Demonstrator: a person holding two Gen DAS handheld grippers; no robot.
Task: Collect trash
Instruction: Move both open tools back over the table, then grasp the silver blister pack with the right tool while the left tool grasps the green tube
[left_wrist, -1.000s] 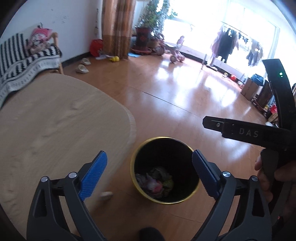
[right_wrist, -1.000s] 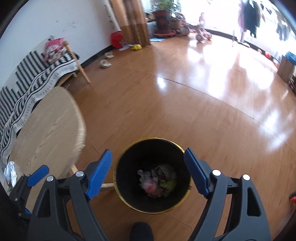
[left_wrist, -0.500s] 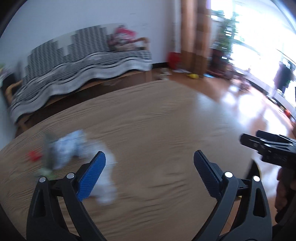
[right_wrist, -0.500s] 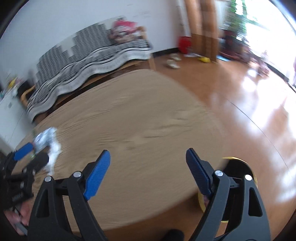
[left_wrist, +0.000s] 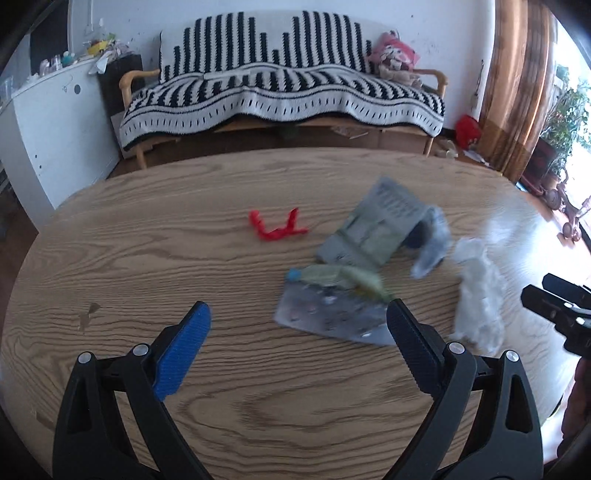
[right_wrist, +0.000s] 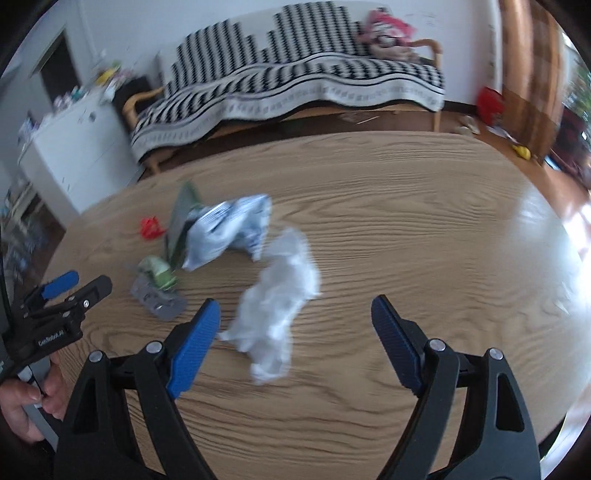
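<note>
Trash lies on the round wooden table (left_wrist: 147, 258): a red twisted scrap (left_wrist: 275, 227), a grey-green carton (left_wrist: 373, 225), a silver blister pack (left_wrist: 325, 314), a green wrapper (left_wrist: 343, 277), a silvery foil bag (right_wrist: 225, 232) and a crumpled white tissue (right_wrist: 277, 295). My left gripper (left_wrist: 297, 350) is open and empty, just short of the blister pack. My right gripper (right_wrist: 295, 343) is open and empty, its jaws either side of the tissue's near end. The trash bin is out of view.
A sofa with a black-and-white striped cover (left_wrist: 280, 85) stands behind the table. A white cabinet (left_wrist: 48, 122) is at the left. Curtains (left_wrist: 513, 81) and plants are at the right. The right gripper's body (left_wrist: 561, 306) shows at the left wrist view's right edge.
Both grippers have swung from over the black bin on the floor to over the table. The trash pile has come into view in front of them. Both stay open.
</note>
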